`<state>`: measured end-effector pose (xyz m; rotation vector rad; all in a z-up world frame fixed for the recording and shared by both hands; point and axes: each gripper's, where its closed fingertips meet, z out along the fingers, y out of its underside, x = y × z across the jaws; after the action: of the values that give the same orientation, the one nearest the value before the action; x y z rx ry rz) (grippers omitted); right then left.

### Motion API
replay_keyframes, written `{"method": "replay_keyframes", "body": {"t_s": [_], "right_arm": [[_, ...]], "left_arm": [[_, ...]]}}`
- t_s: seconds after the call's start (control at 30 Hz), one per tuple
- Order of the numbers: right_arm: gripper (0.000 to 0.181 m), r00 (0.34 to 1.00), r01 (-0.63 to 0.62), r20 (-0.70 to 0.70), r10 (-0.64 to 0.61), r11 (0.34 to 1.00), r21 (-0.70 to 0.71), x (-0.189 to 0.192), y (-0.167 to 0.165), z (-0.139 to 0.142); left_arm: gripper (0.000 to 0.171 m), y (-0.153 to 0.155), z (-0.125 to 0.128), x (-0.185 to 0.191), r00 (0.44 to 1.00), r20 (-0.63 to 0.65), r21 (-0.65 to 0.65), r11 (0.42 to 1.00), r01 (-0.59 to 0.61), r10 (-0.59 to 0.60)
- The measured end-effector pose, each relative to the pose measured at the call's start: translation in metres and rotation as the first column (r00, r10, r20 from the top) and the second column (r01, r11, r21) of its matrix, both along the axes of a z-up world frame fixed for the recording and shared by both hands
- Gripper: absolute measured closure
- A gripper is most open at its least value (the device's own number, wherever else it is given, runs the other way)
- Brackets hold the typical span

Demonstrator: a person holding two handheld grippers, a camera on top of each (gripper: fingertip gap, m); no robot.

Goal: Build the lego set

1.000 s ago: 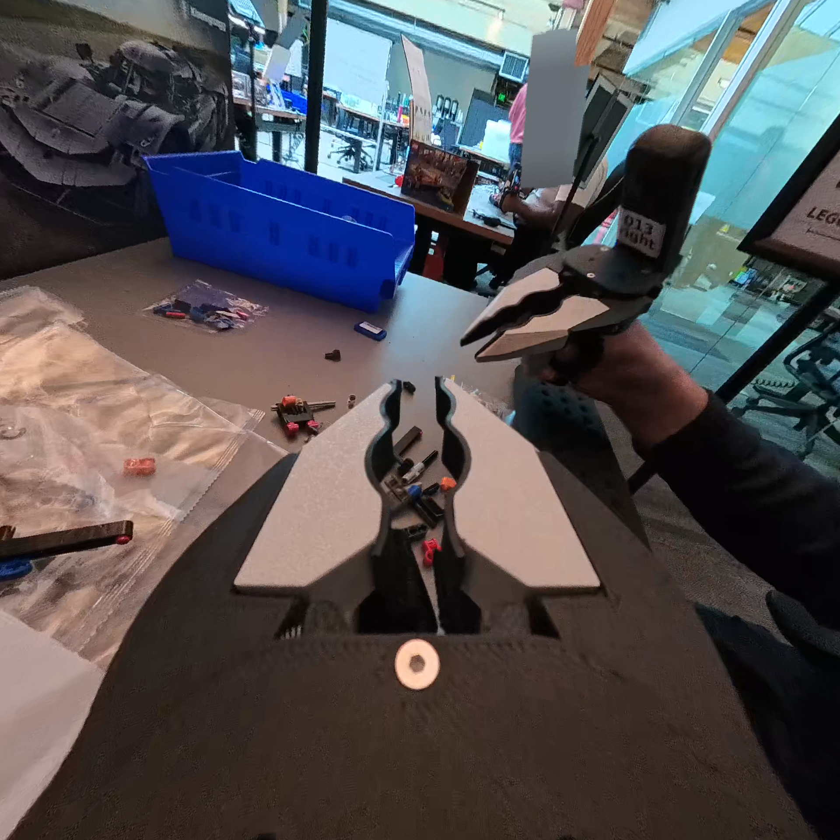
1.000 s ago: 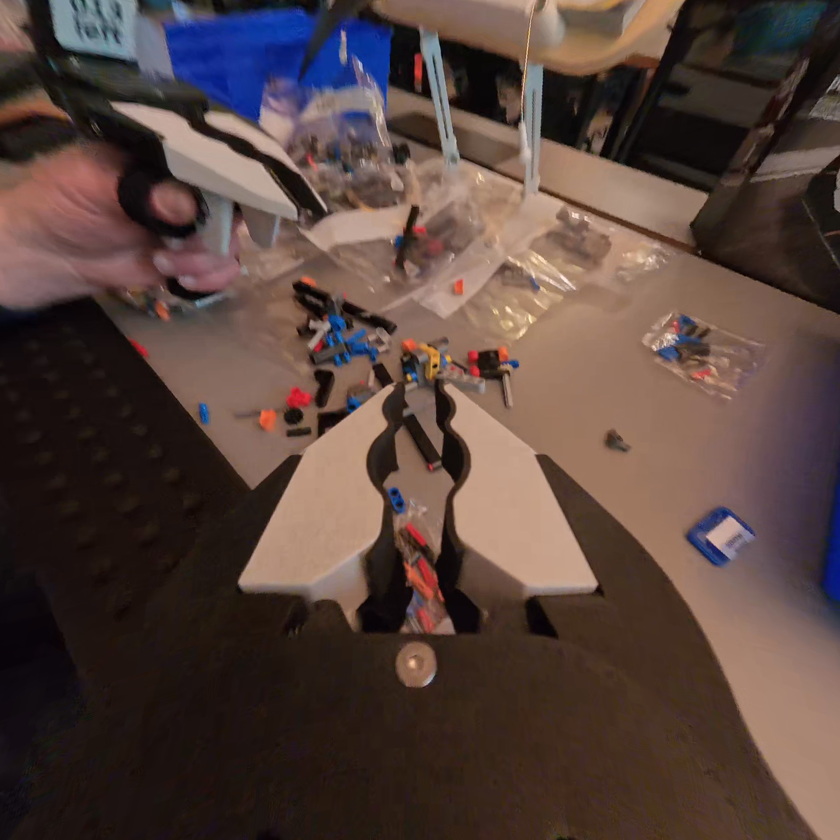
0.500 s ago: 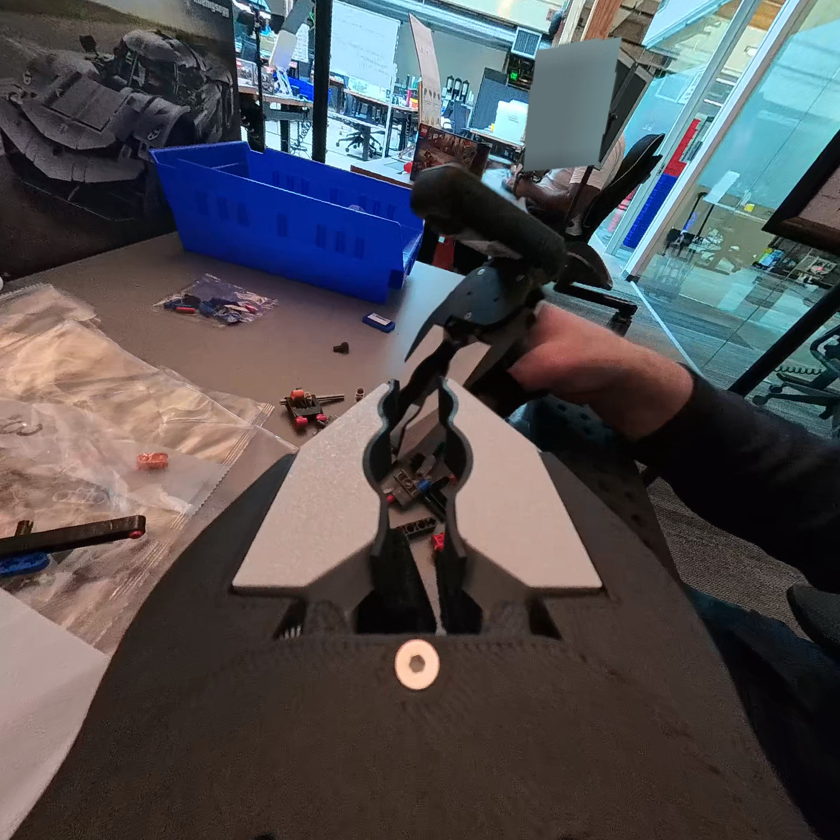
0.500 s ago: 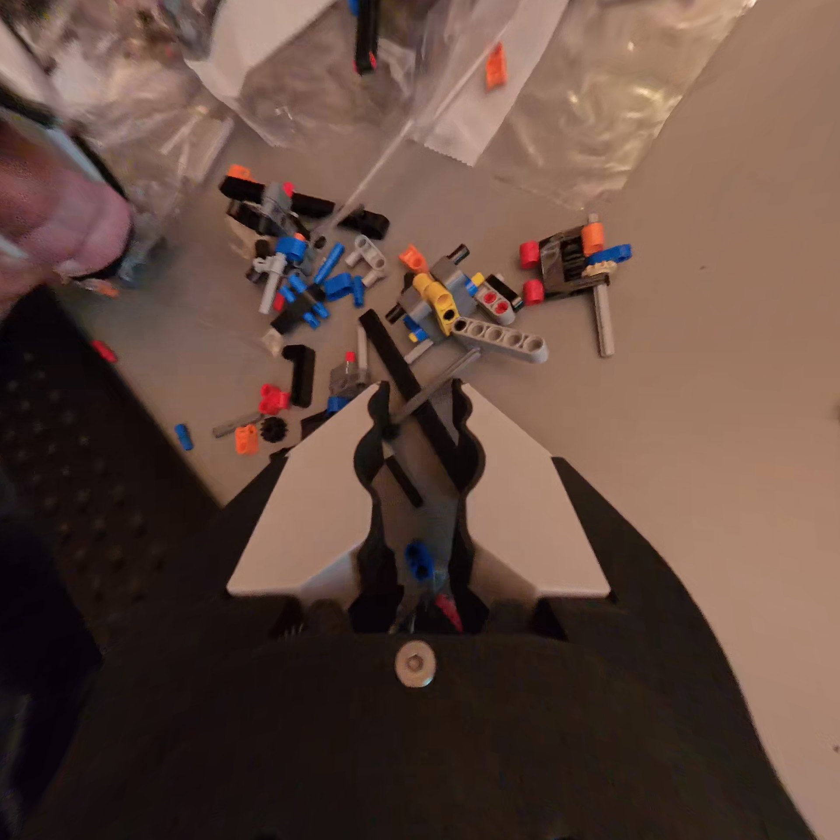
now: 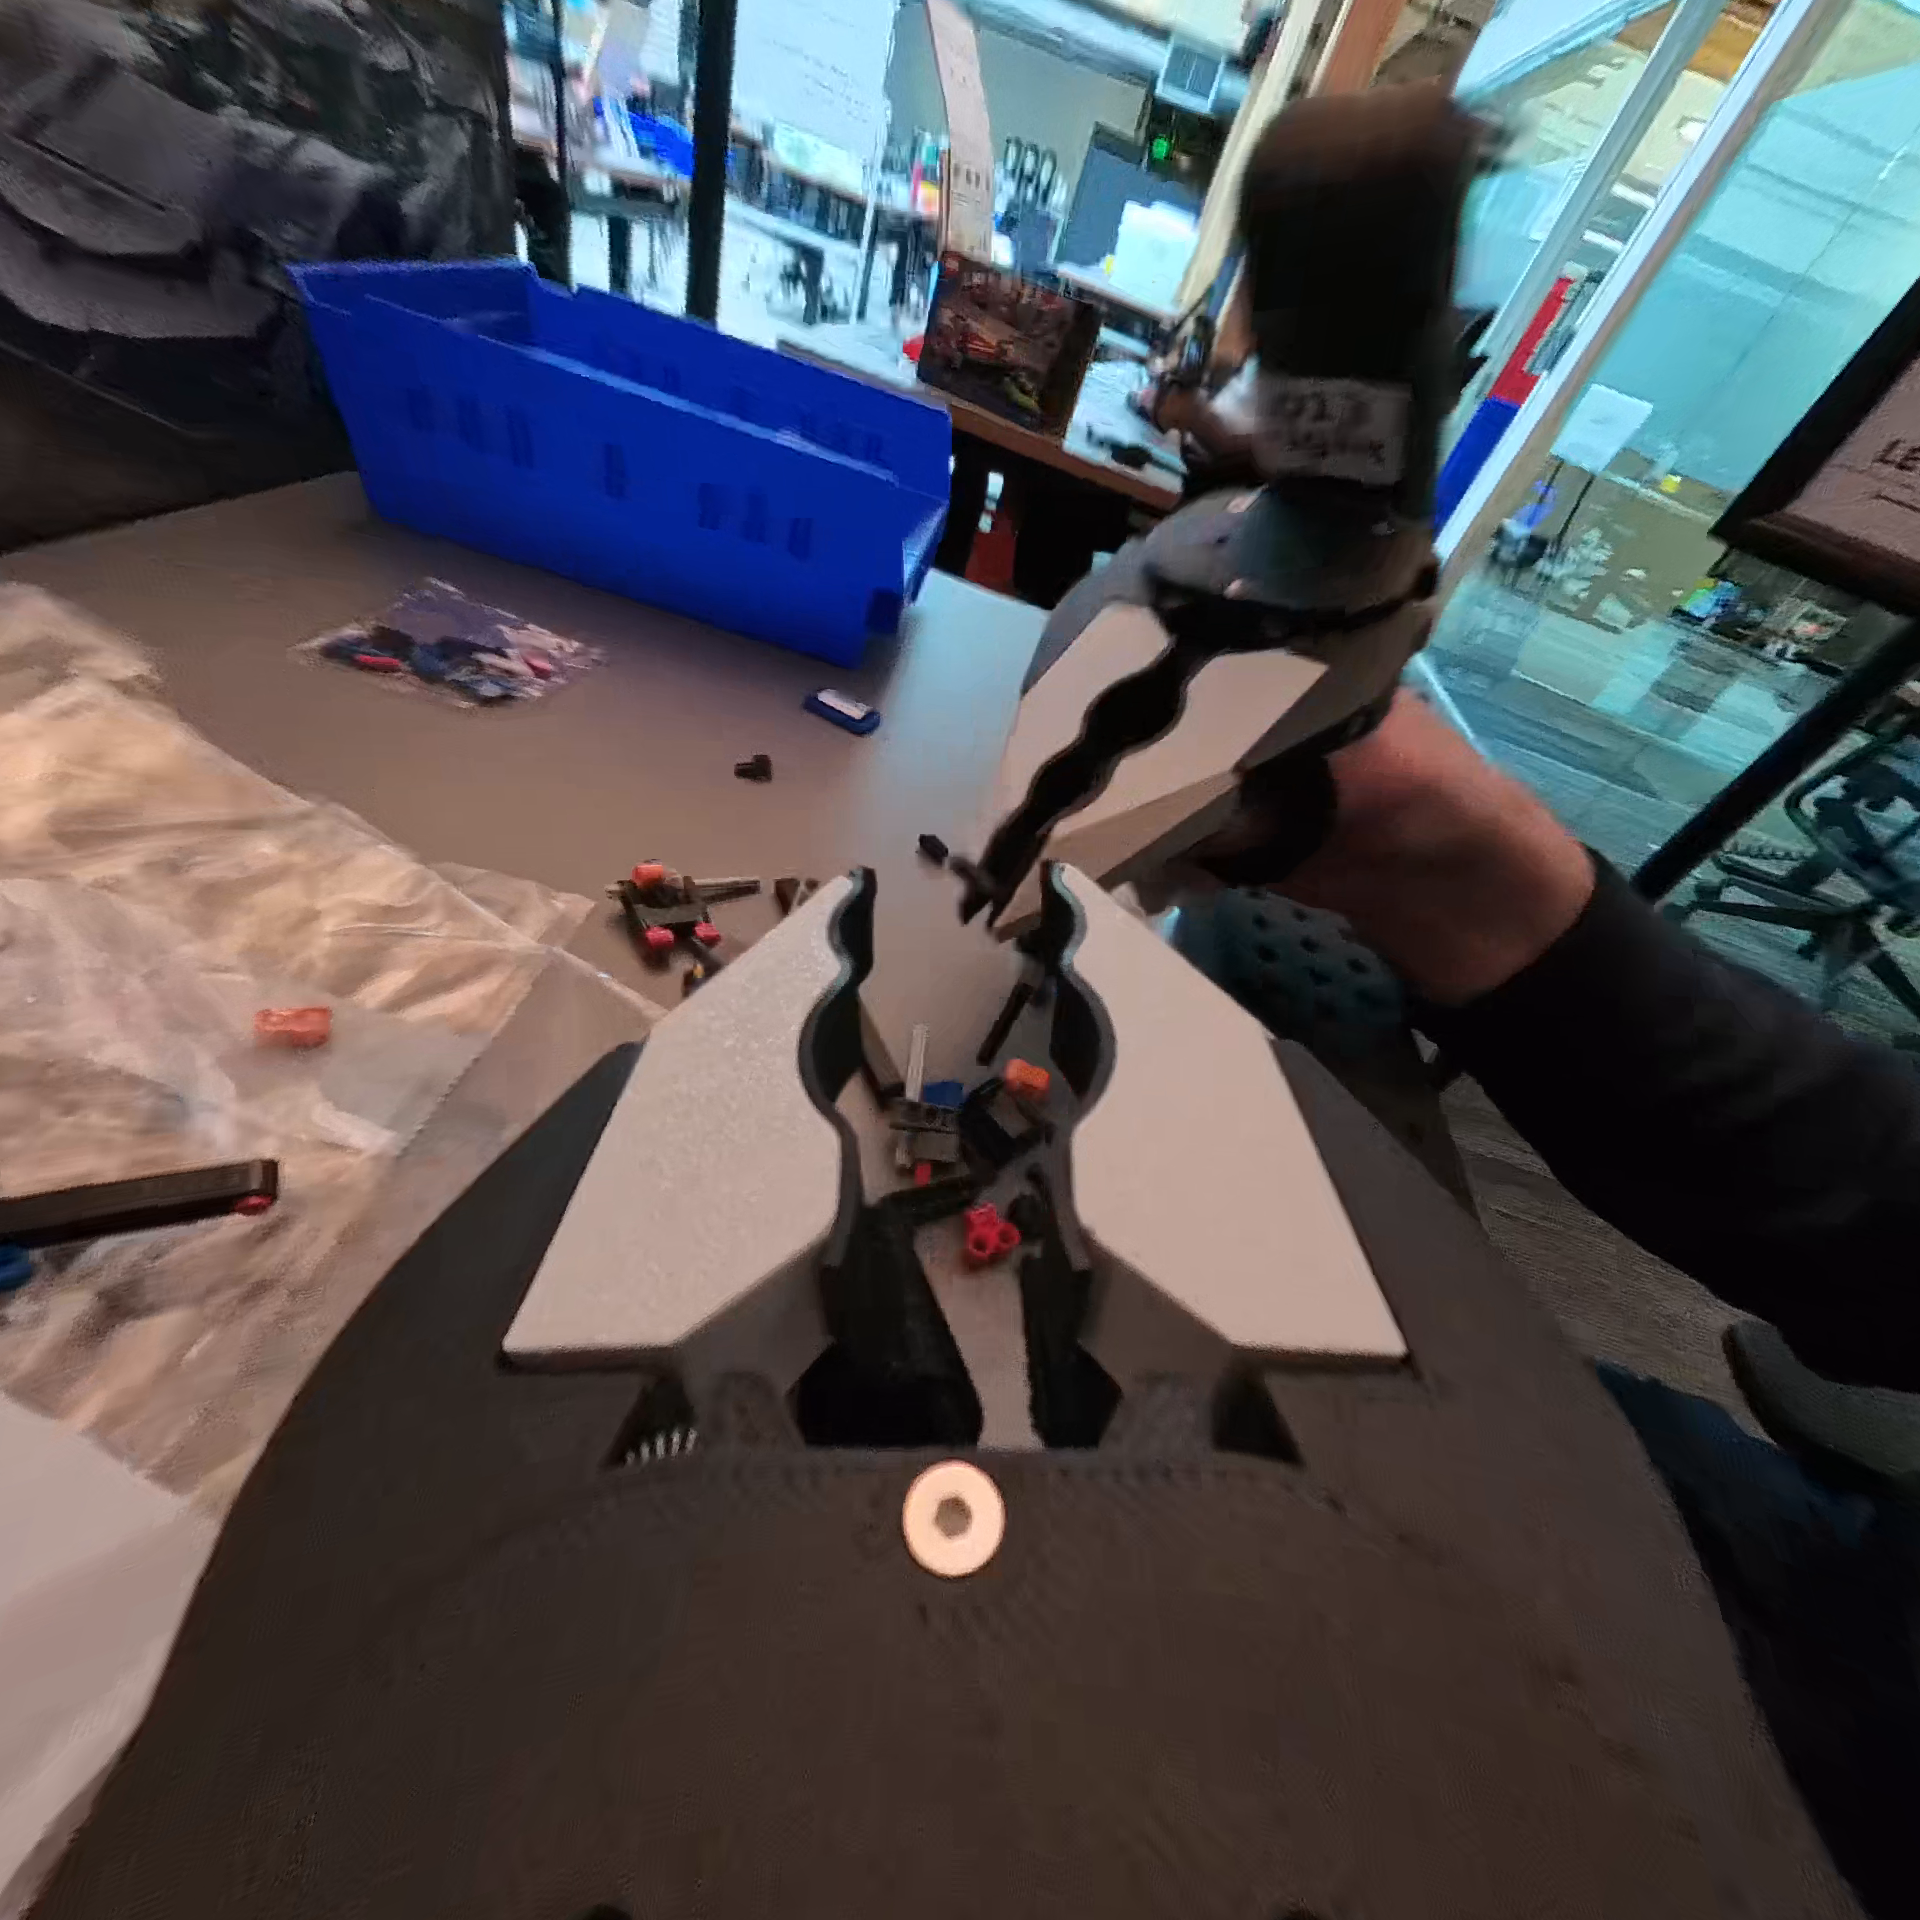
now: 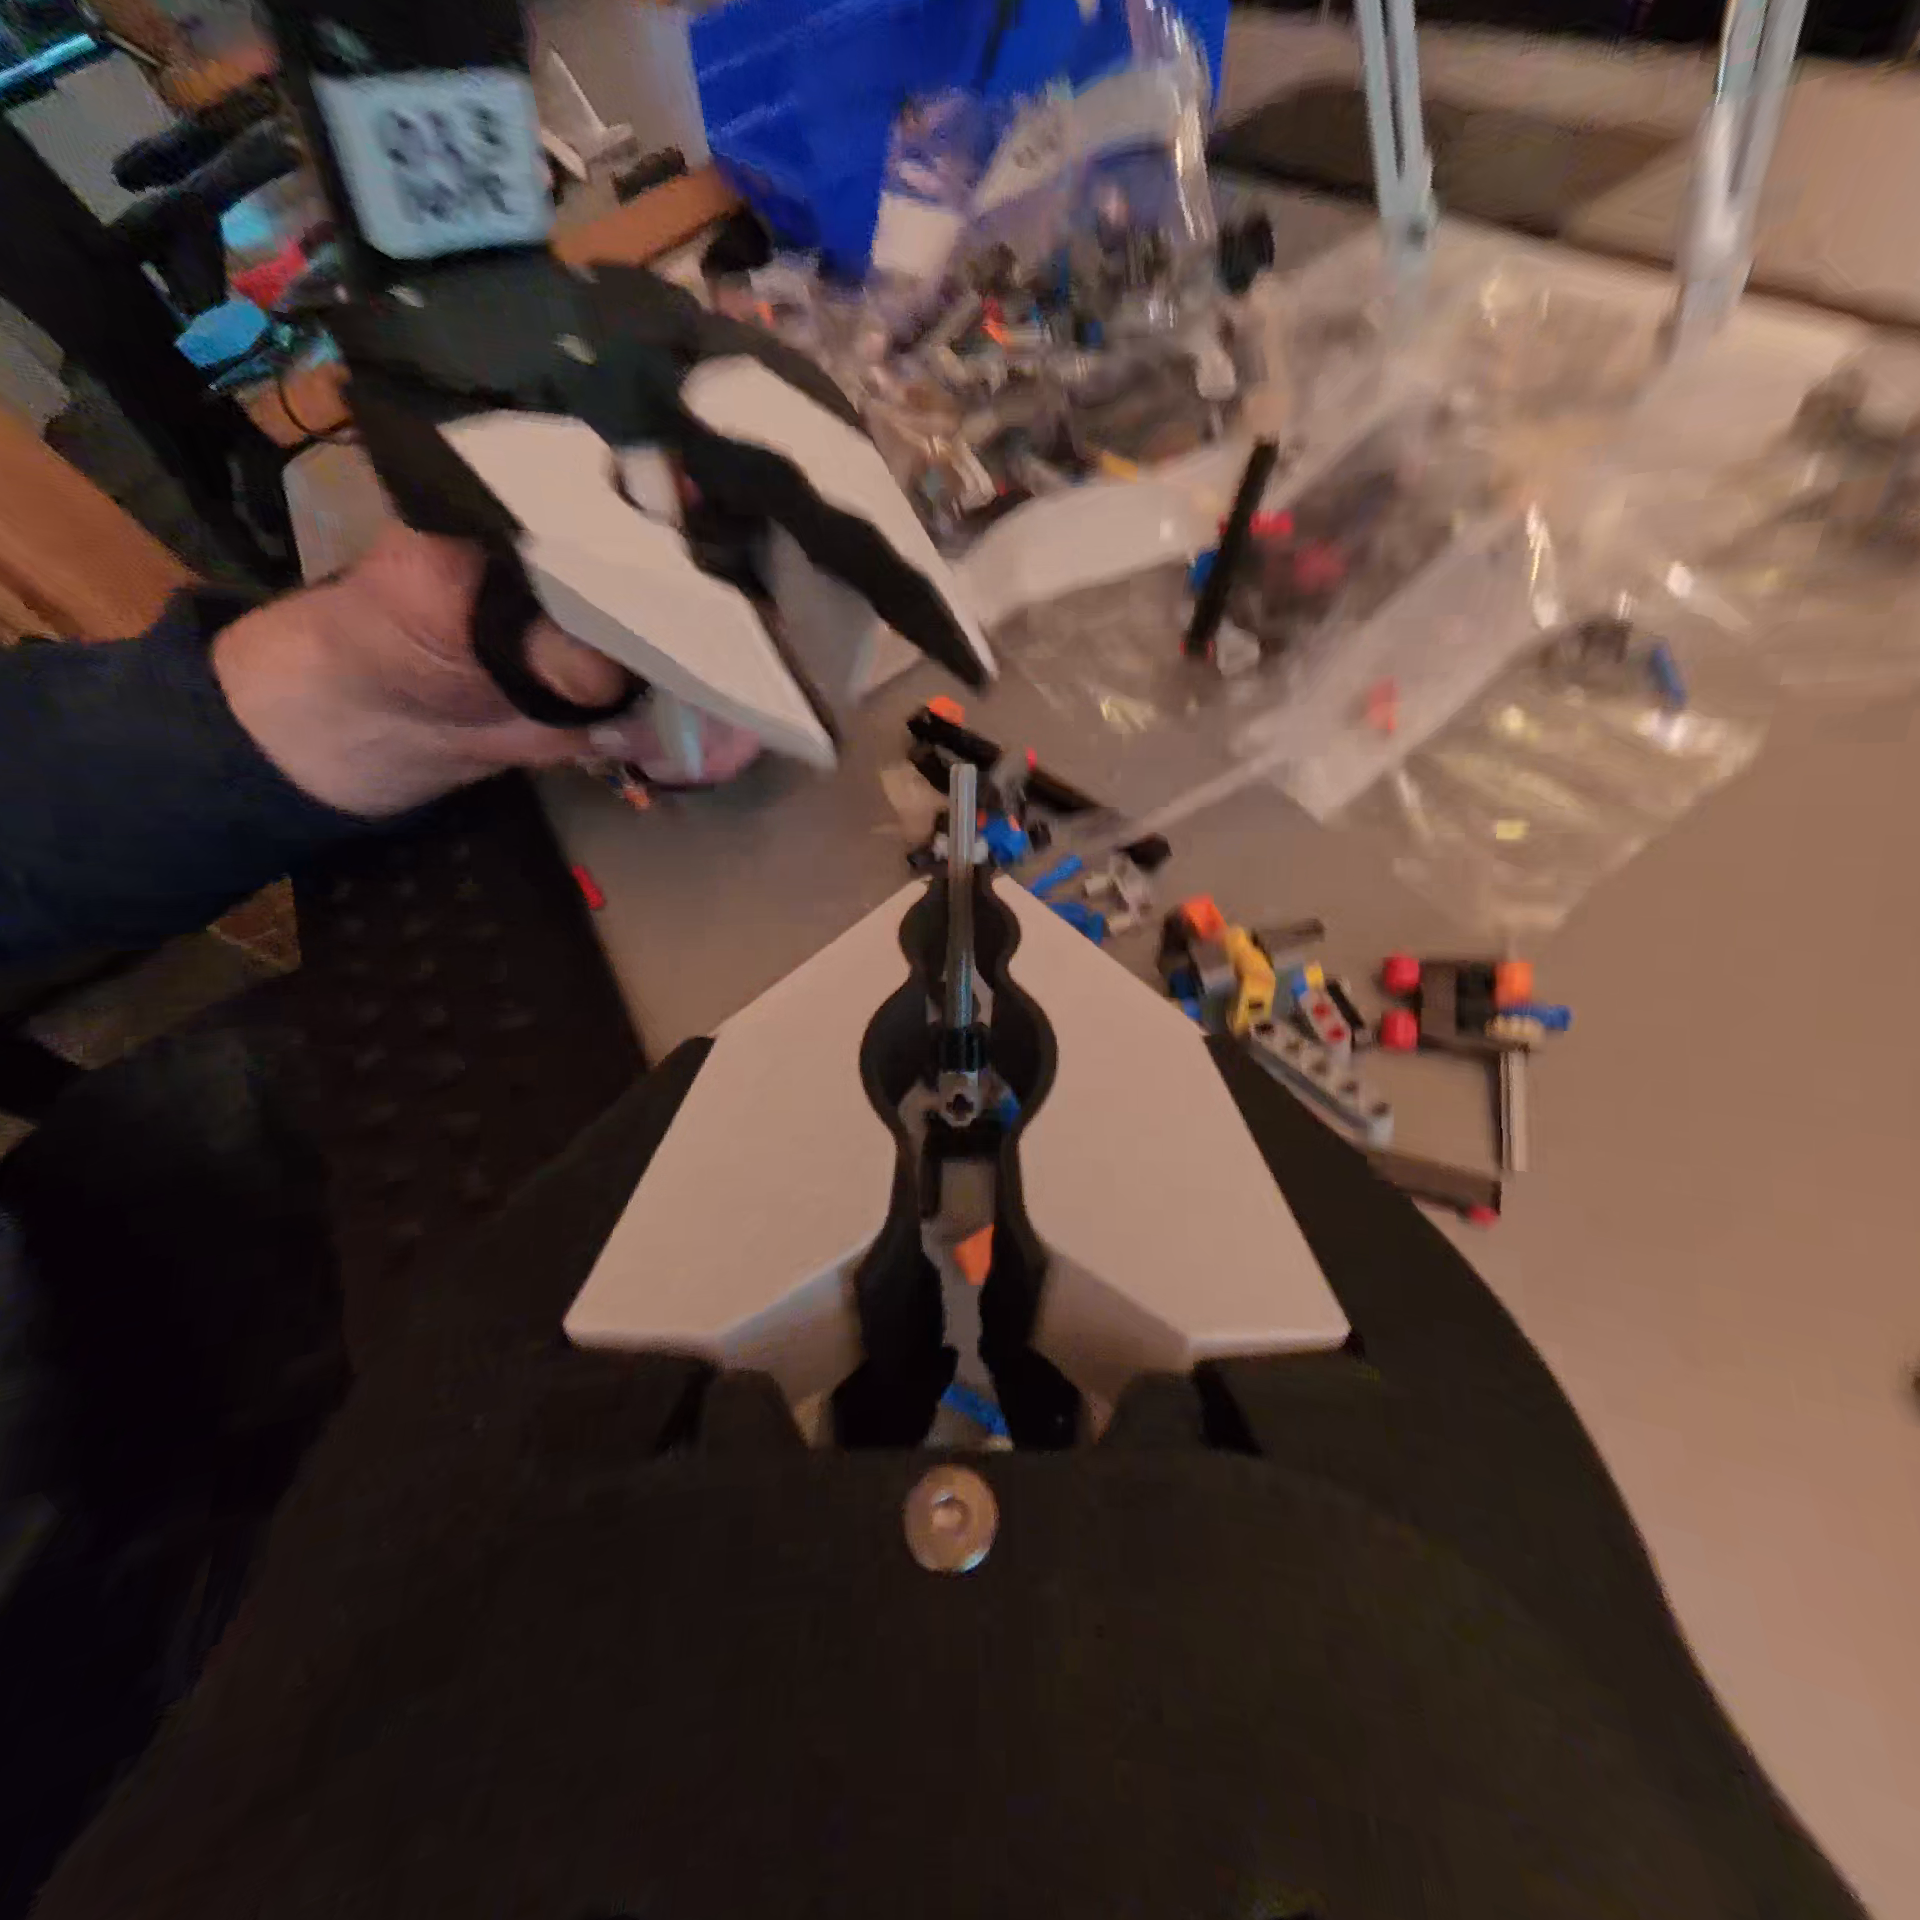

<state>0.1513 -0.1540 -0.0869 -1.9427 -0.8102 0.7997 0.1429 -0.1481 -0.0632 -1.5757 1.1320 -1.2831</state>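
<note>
Grey rod (image 6: pixel 962 883) pinched in our right hand-held gripper (image 6: pixel 958 902), a small black gear threaded on it.

We hold that hand-held gripper nearly closed on the rod, above the loose lego pieces (image 6: pixel 1049 842) on the grey table (image 6: pixel 1714 1091). Our left hand-held gripper (image 5: pixel 956 894) stands partly spread, gripping nothing, over the same scatter. Just right of the pile lie two small part-built assemblies (image 6: pixel 1455 1008). Beyond them are clear plastic bags (image 5: pixel 208 935), and farther back a blue bin (image 5: pixel 623 468).
</note>
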Motion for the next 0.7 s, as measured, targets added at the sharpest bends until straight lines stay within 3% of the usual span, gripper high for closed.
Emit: {"method": "replay_keyframes", "body": {"t_s": [0.07, 0.13, 0.23, 0.47, 0.57, 0.7], "right_arm": [[0.179, 0.999, -0.040, -0.011, 0.041, 0.998, 0.041, -0.012, -0.007, 0.014], [0.179, 0.999, -0.049, 0.017, 0.048, 0.998, 0.042, -0.017, -0.009, 0.016], [0.179, 0.997, -0.072, 0.030, 0.070, 0.996, 0.055, -0.026, -0.012, 0.018], [0.179, 0.994, -0.053, -0.092, 0.057, 0.997, 0.048, -0.028, -0.010, 0.033], [0.179, 0.991, -0.050, -0.125, 0.054, 0.998, 0.036, -0.027, -0.010, 0.037], [0.179, 0.987, -0.060, -0.145, 0.065, 0.997, 0.041, -0.027, -0.012, 0.042]], "left_arm": [[0.139, -0.006, -0.004, 0.003, 0.999, -0.012, -0.025, 0.999, 0.039, -0.039], [0.142, -0.012, 0.004, 0.005, 0.995, 0.057, -0.070, 0.994, 0.083, -0.079], [0.168, -0.021, 0.016, 0.003, 0.982, 0.138, -0.083, 0.986, 0.143, -0.131], [0.168, -0.014, 0.025, -0.004, 0.981, 0.171, -0.066, 0.993, 0.102, -0.089], [0.156, -0.008, 0.033, -0.010, 0.974, 0.213, -0.089, 0.992, 0.094, -0.073], [0.158, -0.020, 0.027, -0.006, 0.973, 0.186, -0.106, 0.982, 0.158, -0.136]]}}
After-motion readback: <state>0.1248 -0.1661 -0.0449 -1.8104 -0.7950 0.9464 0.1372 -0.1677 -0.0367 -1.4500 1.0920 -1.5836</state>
